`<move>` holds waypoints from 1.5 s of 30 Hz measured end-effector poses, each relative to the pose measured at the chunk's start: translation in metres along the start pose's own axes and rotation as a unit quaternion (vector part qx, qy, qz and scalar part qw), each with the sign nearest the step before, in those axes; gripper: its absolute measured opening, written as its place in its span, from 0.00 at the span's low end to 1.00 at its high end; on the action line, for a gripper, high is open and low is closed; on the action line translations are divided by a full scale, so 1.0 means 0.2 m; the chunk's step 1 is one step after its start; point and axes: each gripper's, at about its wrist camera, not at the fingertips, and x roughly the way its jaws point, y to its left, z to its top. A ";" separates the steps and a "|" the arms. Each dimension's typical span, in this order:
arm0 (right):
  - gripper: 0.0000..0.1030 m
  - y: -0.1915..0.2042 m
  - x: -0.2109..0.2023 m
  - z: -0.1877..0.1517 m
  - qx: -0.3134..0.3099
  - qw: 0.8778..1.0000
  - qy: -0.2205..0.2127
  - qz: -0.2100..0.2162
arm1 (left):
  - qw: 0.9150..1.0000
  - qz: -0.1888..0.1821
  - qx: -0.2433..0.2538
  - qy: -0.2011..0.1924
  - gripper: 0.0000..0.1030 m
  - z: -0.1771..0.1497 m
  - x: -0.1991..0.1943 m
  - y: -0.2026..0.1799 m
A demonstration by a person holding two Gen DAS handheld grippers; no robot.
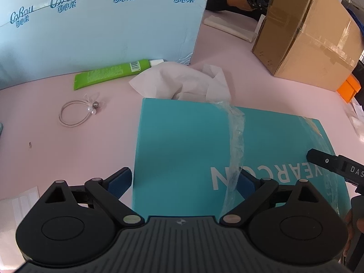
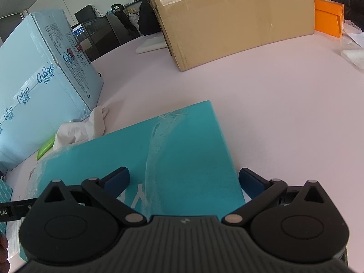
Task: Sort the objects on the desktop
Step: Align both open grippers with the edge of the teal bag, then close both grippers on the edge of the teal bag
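- The teal box (image 1: 186, 150) lay flat on the pink table (image 1: 68, 159), with loose clear film running across its lid.
- The left gripper (image 1: 184, 179) hung over the box's near-left corner, fingers wide apart and holding nothing; one blue pad was off the box's left edge, the other above the lid.
- The right gripper (image 2: 184, 178) hovered over the box's near-right corner, fingers likewise spread and empty, straddling the right edge.
- A crumpled white tissue (image 1: 182, 82) touched the box's far edge.
- Beyond the tissue, a green tube (image 1: 113, 71) lay against a pale blue carton (image 1: 102, 27).
- A hair tie with beads (image 1: 79, 113) lay left of the box, well apart.
- A brown cardboard box (image 2: 227, 22) stood far behind the teal box.
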 end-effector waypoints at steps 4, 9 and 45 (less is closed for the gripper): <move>1.00 -0.01 0.00 0.00 -0.002 1.000 0.002 0.005 | 1.000 0.000 -0.003 0.000 0.93 0.00 0.00 0.00; 1.00 -0.01 0.00 0.00 -0.004 1.000 0.001 0.006 | 1.000 -0.001 -0.004 0.001 0.93 0.00 0.00 0.01; 0.80 -0.07 -0.05 -0.02 0.026 0.999 -0.017 0.022 | 0.998 -0.024 -0.060 -0.015 0.66 -0.03 -0.05 0.14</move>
